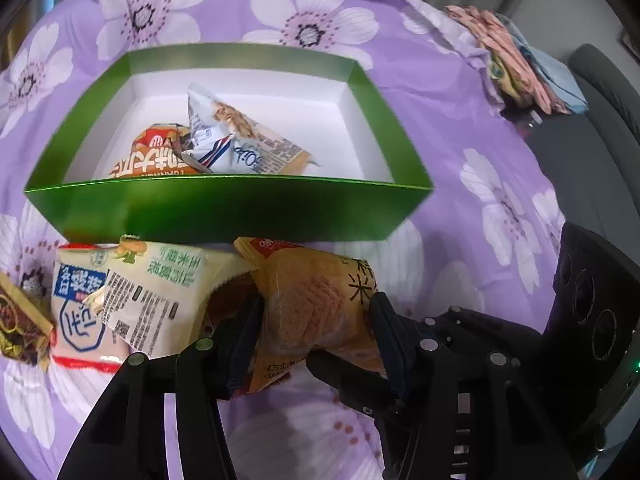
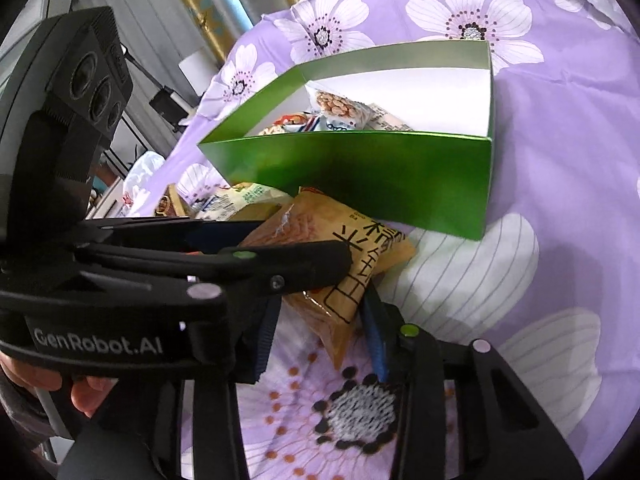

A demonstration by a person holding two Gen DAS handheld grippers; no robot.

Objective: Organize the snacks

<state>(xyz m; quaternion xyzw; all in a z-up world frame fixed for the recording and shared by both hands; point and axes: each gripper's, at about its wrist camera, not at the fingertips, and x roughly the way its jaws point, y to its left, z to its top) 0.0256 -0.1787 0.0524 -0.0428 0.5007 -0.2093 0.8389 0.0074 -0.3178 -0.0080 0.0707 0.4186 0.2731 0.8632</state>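
The bedsheet (image 1: 440,128) is lilac, printed with big white flowers with dark dotted centres. Ahead of the jaws, the box (image 1: 224,208) is glossy green outside and white inside. Between the left jaws, the rice-cake packet (image 1: 316,300) is orange-yellow with black characters and a red corner tag. To their left lie a pale cream-and-green packet (image 1: 156,296) and a white packet (image 1: 78,312) with blue label and red edge.
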